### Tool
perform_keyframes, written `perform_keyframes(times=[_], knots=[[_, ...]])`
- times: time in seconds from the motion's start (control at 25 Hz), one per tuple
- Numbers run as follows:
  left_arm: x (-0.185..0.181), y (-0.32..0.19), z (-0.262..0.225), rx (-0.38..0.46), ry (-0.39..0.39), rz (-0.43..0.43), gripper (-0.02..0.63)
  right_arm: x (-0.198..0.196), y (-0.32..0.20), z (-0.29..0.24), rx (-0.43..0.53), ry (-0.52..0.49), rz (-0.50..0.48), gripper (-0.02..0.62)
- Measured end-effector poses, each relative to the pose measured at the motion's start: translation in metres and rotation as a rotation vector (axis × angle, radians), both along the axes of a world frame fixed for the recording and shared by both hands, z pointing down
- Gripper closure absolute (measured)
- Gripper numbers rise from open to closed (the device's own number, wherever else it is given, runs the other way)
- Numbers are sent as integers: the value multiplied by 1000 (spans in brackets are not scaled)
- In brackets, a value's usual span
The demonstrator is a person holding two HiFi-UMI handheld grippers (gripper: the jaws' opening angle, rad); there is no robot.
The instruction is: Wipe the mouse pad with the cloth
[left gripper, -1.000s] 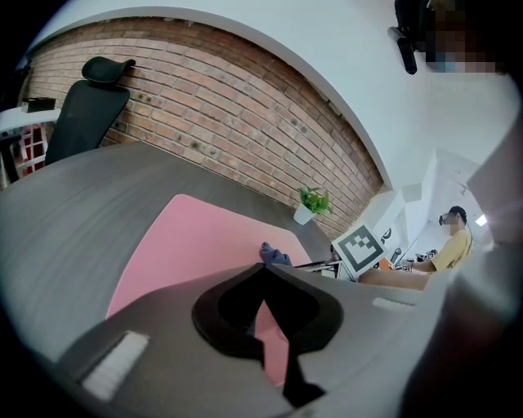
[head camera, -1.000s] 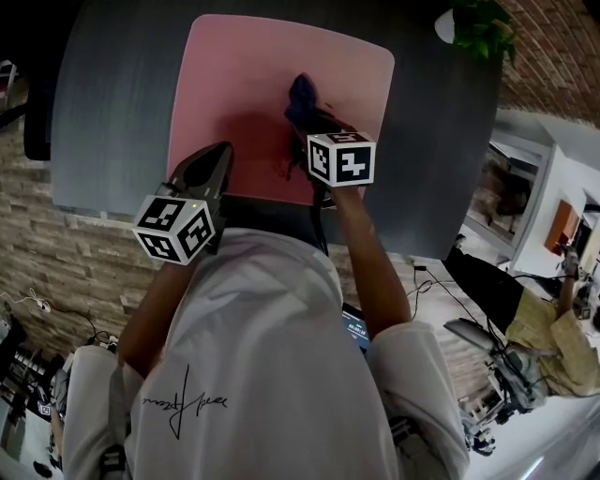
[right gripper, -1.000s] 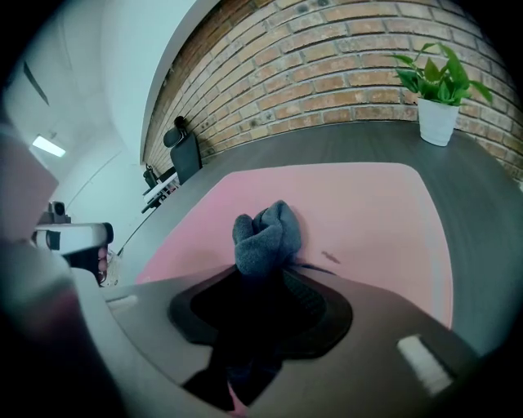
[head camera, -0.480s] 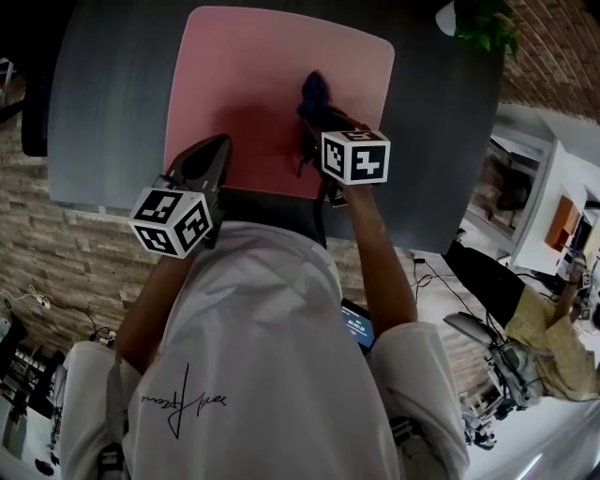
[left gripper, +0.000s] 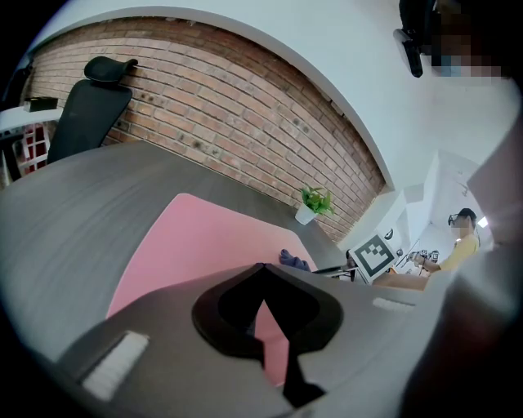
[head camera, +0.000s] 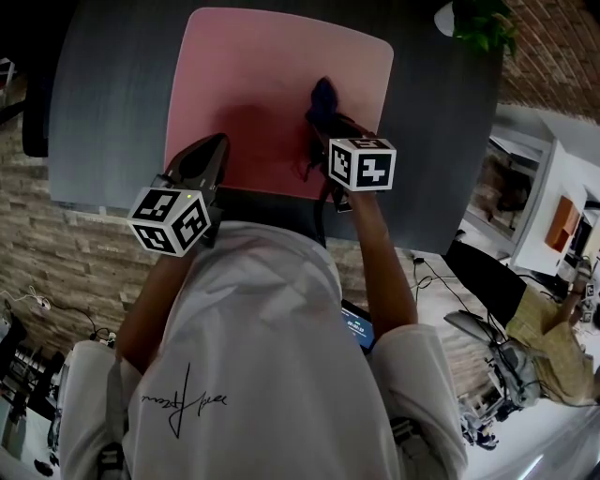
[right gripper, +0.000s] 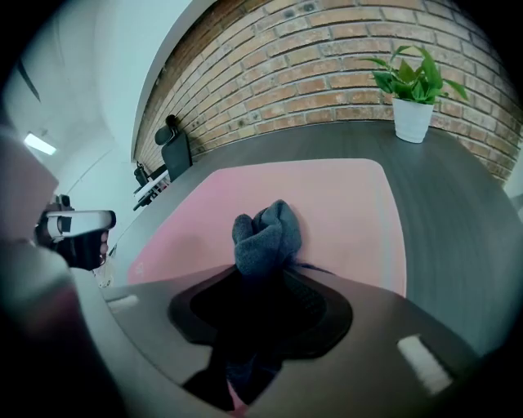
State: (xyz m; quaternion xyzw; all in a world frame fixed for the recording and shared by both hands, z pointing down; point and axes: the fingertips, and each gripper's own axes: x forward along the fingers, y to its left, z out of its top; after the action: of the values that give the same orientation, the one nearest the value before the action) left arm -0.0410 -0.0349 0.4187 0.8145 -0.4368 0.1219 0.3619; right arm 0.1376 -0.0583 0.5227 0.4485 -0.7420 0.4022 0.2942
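Head view: the pink mouse pad [head camera: 262, 84] lies on the grey surface [head camera: 112, 103], with a potted plant [head camera: 480, 26] at its far right. The right gripper [head camera: 324, 114], clenched on the dark blue cloth [head camera: 322, 94], holds it on the pad's right part; its marker cube [head camera: 362, 162] hides some of the pad's near edge. The left gripper [head camera: 221, 142], closed on nothing, sits at the pad's near left. The cloth has slid rightward since a second ago.

White short-sleeved T-shirt [head camera: 272, 319]; black signature script [head camera: 183, 403] printed on it.
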Motion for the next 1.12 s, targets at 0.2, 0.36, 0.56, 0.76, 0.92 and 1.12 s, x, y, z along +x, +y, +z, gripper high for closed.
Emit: perform_keyframes(times=[0.2,0.36,0.56,0.76,0.92,1.12], knots=[[3,1,-2,2,2,7,595,12,9,0,0,15,26,453],[4,3,-3,4,-1,16,595,18,15,0,3,18,44,453],[10,5,-6,10,7,31,595,26,24,1,0,23,66,453],[7,7,-7,15,6,27,595,29,33,1,-4,17,97,453],[5,7,-7,15,14,22,595,27,42,0,-5,5,120,453],[3,9,-6,9,23,23,595,17,50,1,-5,18,98,451]])
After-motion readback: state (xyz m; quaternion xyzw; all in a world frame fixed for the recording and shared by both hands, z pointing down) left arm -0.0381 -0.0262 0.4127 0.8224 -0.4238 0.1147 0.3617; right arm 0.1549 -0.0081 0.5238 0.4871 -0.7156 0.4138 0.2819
